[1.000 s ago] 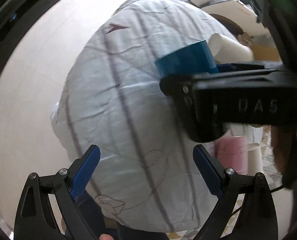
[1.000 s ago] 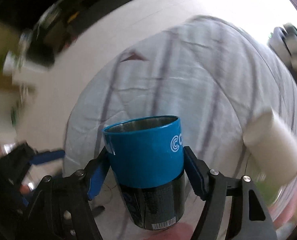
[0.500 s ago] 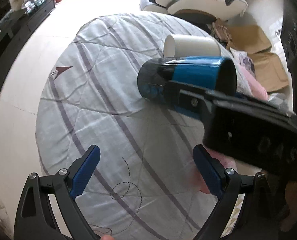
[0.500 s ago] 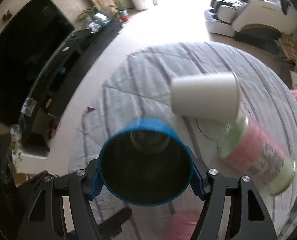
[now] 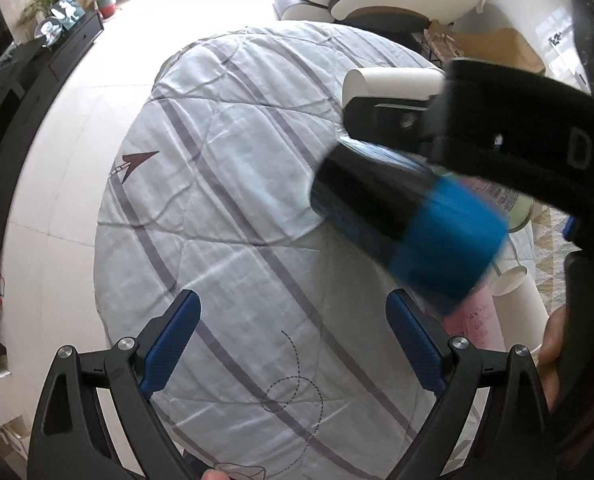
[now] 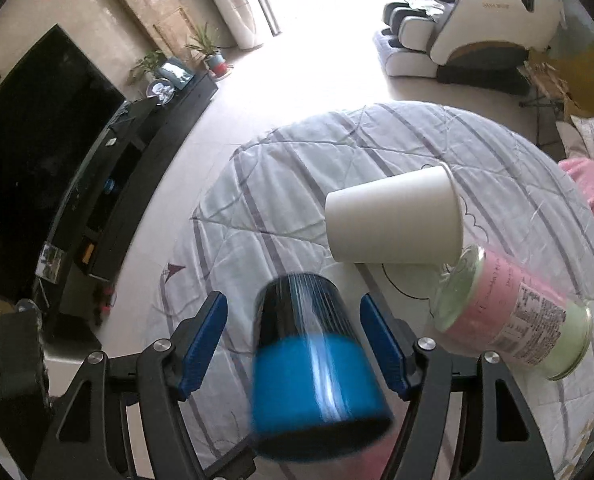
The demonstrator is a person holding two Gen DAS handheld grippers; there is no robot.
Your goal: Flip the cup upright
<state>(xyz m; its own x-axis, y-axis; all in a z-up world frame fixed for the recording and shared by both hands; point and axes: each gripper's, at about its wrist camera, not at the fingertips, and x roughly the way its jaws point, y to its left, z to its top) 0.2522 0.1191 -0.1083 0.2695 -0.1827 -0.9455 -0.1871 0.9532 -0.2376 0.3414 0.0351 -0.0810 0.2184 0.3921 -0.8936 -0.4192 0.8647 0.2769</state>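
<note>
A blue and black cup [image 6: 313,368] is between the fingers of my right gripper [image 6: 293,340]. The jaws stand wider than the cup, with a gap on each side, and the cup is motion-blurred with its black base pointing away from me. In the left wrist view the same cup [image 5: 413,232] is tilted above the striped quilt [image 5: 225,216], under the right gripper's black body. My left gripper [image 5: 293,340] is open and empty above the quilt's near part.
A white paper cup [image 6: 393,220] lies on its side on the quilt [image 6: 297,160]. A pink and green jar [image 6: 513,316] lies beside it. A second white cup [image 5: 517,300] sits at the quilt's right edge. A TV stand [image 6: 109,184] and massage chair [image 6: 477,40] stand beyond.
The right gripper has opened and the blue cup has turned over, from mouth facing the camera to base pointing away. The left gripper stayed open and shifted its view slightly.
</note>
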